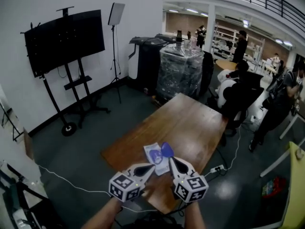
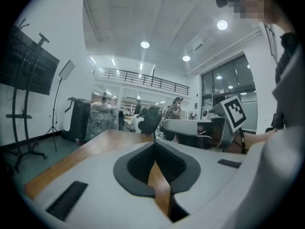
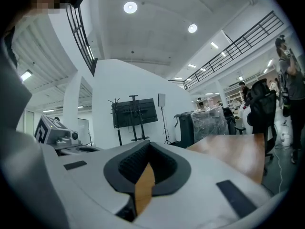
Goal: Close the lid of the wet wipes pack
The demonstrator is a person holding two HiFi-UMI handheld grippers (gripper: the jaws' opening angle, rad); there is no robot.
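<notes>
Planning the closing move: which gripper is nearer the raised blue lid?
The right gripper: its tip nearly reaches the blue lid; the left gripper sits farther left.

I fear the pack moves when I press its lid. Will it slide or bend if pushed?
The pack lies flat on the smooth table, so it would probably slide, not tip. It looks thin and soft, so may bend. The raised lid likely swings easily.

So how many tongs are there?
2. The left tongs and the right tongs are side by side over the near end of the table, tips close to the wipes pack. None seems hidden.
</notes>
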